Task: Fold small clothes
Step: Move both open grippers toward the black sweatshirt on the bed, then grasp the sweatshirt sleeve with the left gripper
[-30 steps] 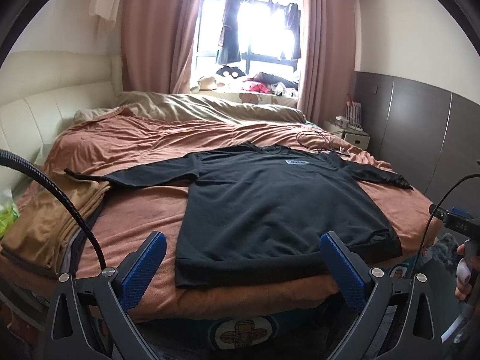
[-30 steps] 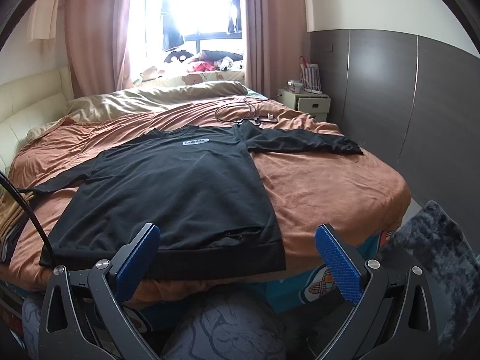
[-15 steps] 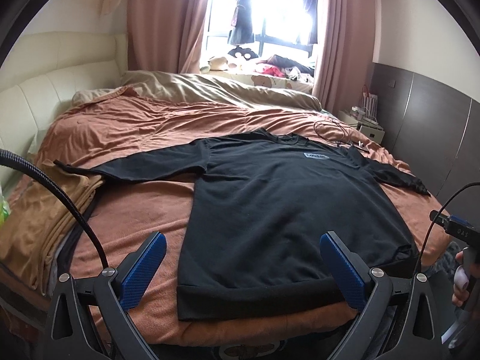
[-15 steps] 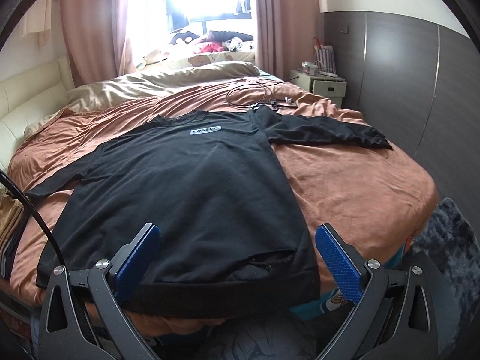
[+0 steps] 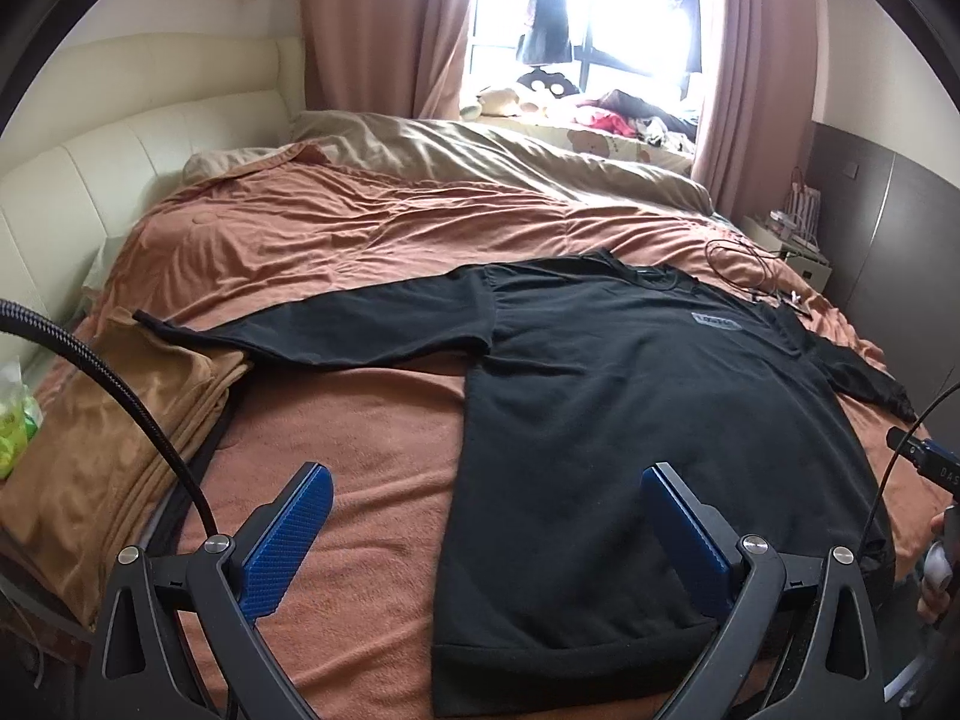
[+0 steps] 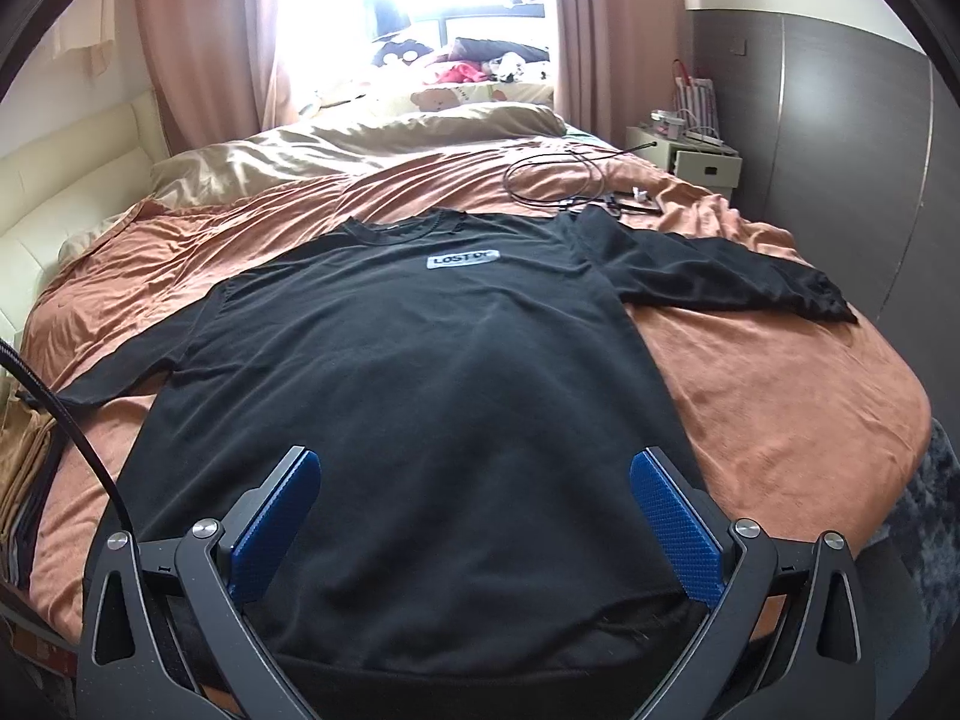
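A black long-sleeved shirt (image 6: 420,372) lies flat, front up, on the brown bedspread (image 5: 336,240), both sleeves spread out sideways. The left claw (image 5: 486,516) and right claw (image 6: 474,504) hover over its hem, jaws wide apart, holding nothing.

My left gripper (image 5: 486,534) has bare blanket (image 5: 360,420) under its left finger, open to pass over. Left of that lies a stack of tan cloth (image 5: 102,450), with my own cable (image 5: 120,396) arcing across it. My right gripper (image 6: 474,510) sits over the shirt (image 6: 420,390), nothing raised between its spread fingers. Right of the shirt the blanket is bare up to the right sleeve (image 6: 720,276); beyond it a cord (image 6: 558,180) loops.
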The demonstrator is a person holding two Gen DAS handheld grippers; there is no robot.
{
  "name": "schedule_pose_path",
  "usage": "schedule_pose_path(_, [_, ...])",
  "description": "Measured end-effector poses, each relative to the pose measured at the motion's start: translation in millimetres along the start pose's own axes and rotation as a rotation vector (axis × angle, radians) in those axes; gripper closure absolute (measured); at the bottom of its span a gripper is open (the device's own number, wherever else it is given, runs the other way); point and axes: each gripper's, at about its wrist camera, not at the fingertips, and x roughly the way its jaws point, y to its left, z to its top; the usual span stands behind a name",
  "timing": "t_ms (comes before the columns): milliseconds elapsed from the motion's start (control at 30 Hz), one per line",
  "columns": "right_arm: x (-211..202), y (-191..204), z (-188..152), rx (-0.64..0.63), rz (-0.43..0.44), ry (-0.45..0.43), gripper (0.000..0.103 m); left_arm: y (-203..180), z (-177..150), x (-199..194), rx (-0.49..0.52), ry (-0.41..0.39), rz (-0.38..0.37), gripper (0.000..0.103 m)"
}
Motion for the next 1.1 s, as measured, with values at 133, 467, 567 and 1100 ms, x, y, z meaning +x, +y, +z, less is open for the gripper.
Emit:
schedule_pose_path(133, [22,12,12,-0.012,0.011,0.014,0.000,12,10,17,-0.002,0.013,0.031,0.000])
schedule_pose_path(467, [69,47,32,-0.061,0.040,0.042,0.000,56,30,60,-0.051,0.050,0.087,0.000])
schedule_pose_path(567, [85,58,36,-0.074,0.053,0.051,0.000,67,34,69,-0.060,0.056,0.107,0.000])
schedule_pose_path(1100, [151,120,54,-0.153,0.144,0.076,0.000,120,53,138,-0.121,0.111,0.200,0.008])
